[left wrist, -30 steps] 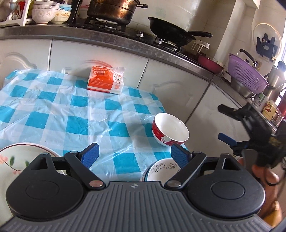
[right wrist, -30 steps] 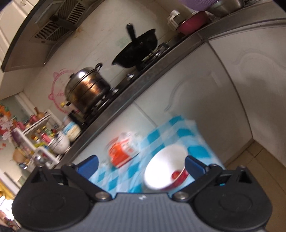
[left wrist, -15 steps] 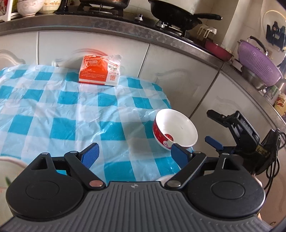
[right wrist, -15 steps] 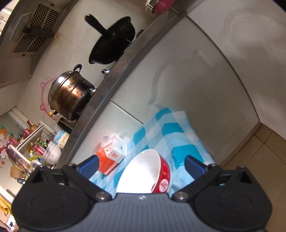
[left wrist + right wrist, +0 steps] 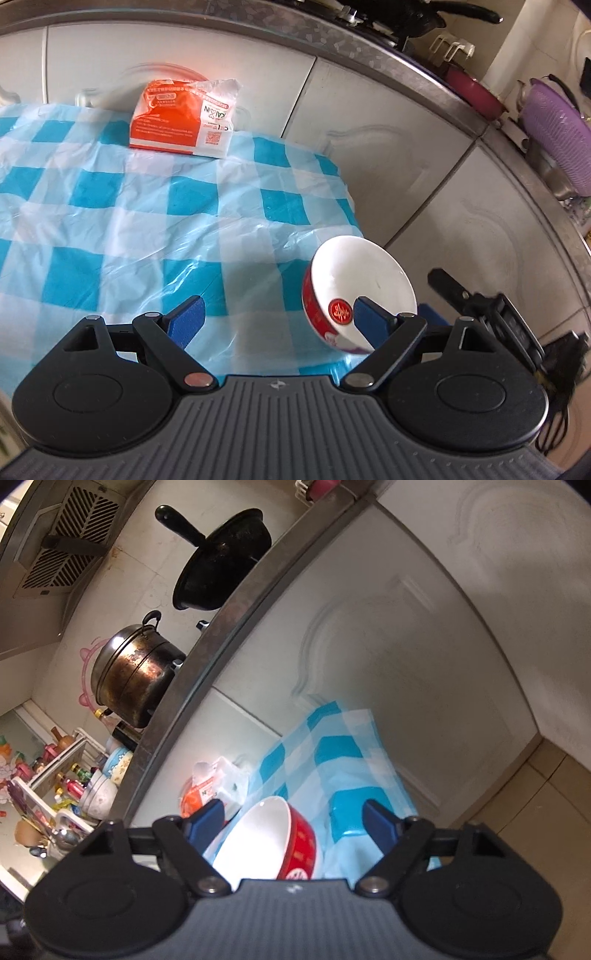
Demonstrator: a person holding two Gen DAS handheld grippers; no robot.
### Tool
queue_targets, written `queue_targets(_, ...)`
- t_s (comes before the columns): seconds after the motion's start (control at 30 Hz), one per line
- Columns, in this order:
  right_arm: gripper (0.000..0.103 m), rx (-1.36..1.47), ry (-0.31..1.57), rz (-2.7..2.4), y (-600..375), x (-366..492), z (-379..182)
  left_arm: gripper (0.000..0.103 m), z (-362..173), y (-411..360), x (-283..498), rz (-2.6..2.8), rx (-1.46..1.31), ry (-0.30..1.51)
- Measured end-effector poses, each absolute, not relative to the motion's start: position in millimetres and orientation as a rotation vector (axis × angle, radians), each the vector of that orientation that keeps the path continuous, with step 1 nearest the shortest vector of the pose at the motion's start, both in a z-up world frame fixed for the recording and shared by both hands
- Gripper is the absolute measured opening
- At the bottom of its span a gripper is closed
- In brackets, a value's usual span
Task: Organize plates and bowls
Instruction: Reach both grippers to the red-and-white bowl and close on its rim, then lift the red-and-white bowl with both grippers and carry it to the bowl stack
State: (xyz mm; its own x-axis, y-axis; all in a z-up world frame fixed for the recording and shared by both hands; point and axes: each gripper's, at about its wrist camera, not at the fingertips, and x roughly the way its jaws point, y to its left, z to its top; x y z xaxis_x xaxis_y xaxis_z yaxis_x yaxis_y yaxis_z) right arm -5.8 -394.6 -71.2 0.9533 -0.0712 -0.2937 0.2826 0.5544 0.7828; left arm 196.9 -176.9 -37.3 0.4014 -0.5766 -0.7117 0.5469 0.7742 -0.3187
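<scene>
A red bowl with a white inside (image 5: 360,286) stands at the right edge of the blue-checked tablecloth (image 5: 129,221). It also shows in the right wrist view (image 5: 273,840), between that gripper's blue fingers. My right gripper (image 5: 293,821) is open around the bowl, tilted on its side; its body shows in the left wrist view (image 5: 491,317) just right of the bowl. My left gripper (image 5: 275,317) is open and empty above the cloth, its right fingertip (image 5: 365,317) in front of the bowl. The other plates and bowls are out of view.
An orange and white packet (image 5: 183,118) lies at the far edge of the cloth against white cabinet doors (image 5: 388,122). On the counter above are a black pan (image 5: 225,576), a steel pot (image 5: 136,675) and a purple colander (image 5: 557,144). Tiled floor (image 5: 535,786) lies right of the table.
My left gripper moved forward and right toward the red bowl; the floral plate and the patterned bowl dropped out of its view. My right gripper closed in until the bowl sits between its fingers.
</scene>
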Motion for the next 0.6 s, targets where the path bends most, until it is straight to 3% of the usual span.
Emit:
queue_targets(0.27,0.077,0.992,0.235,-0.209,-397,-7,-78,0.103,-48,-209,214,-0.761,-0.069,0.954)
queue_targets(0.47,0.064,0.996,0.24,-0.185,-395,-3,-80,0.103,-56,-228,218,-0.777,-0.046,0.98)
queue_targets(0.53,0.061,0.994,0.249,-0.181,-393,-1,-80,0.097,-57,-231,218,-0.778,-0.037,0.979)
queue_targets(0.6,0.058,0.996,0.255,-0.175,-392,1,-80,0.081,-58,-233,219,-0.769,-0.033,0.985)
